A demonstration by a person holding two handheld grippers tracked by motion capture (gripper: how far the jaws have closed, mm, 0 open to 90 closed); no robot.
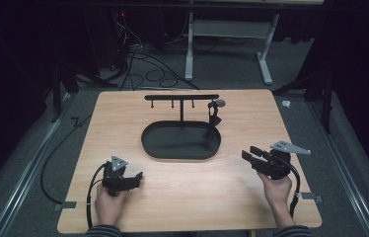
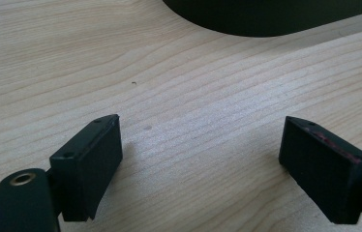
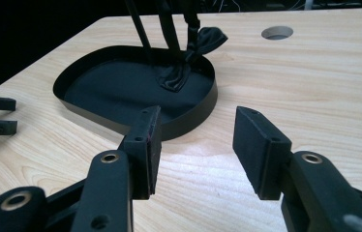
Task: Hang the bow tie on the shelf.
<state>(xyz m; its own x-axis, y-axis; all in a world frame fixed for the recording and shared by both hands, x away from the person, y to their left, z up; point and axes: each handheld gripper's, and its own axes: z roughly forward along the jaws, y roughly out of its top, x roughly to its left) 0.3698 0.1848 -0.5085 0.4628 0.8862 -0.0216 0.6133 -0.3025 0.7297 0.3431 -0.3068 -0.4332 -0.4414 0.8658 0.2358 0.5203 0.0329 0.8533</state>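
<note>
High view: table (image 1: 123, 113) carrying oval tray (image 1: 153, 143) w/ hook rack; dark strap (image 1: 214, 117) hanging at rack's right end, lying ahead-left of right gripper (image 1: 249, 153), the nearer one; both grippers, incl. left gripper (image 1: 137, 178), sitting open, holding nothing.

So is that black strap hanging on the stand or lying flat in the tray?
Hanging: the black strap drops from the stand's crossbar at its right end, and its lower end rests in the oval tray.
</note>
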